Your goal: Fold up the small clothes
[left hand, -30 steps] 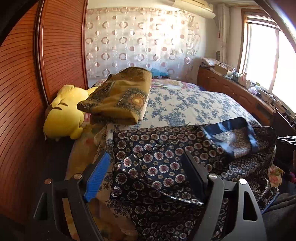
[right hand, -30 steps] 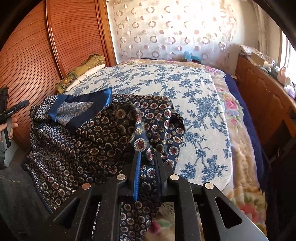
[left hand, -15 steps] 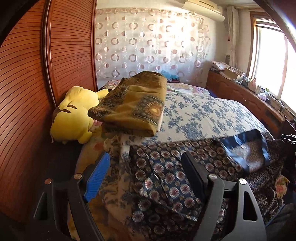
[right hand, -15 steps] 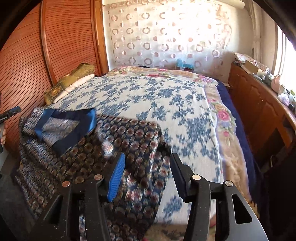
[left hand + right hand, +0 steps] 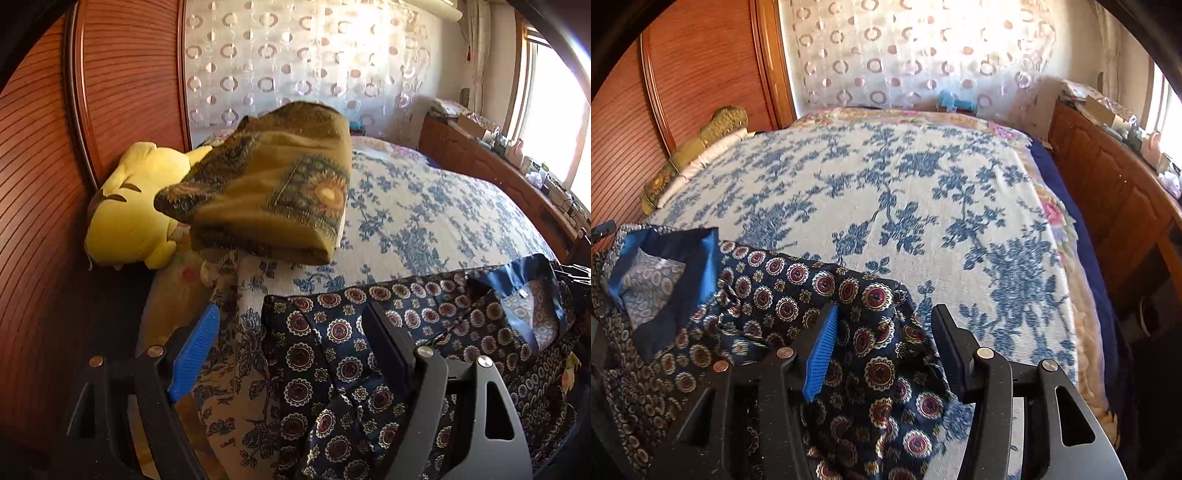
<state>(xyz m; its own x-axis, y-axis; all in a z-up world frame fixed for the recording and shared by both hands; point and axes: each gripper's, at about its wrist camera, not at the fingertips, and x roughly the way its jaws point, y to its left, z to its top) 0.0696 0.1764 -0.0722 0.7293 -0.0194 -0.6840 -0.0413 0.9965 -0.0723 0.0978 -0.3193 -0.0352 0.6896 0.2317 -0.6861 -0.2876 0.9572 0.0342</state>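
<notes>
While my right gripper (image 5: 886, 332) pointed down at the near edge of the bed, its jaws had just been opening and stood apart — the navy patterned garment (image 5: 871, 373) lay under and between them, but the pads pressed on nothing. That garment, dark blue with round medallions, was spread across the near side of the blue-flowered bedspread (image 5: 886, 192), its plain blue collar (image 5: 709, 258) off toward nine o'clock in the right wrist view. My left gripper (image 5: 291, 332) hung with its jaws wide apart as well, empty, the blue pad over the bedspread's edge and the black finger over the garment's cloth; from there the collar showed toward three o'clock. Whether either finger touched the fabric I could not tell. Further up the bed, toward twelve o'clock in the left view, a folded olive blanket (image 5: 273, 188) rested on the bedspread, and a yellow plush toy (image 5: 133, 210) sat just beside it at about ten o'clock, against the wooden headboard (image 5: 44, 206). A circle-patterned curtain (image 5: 916, 51) hung behind the bed — bright with daylight.
</notes>
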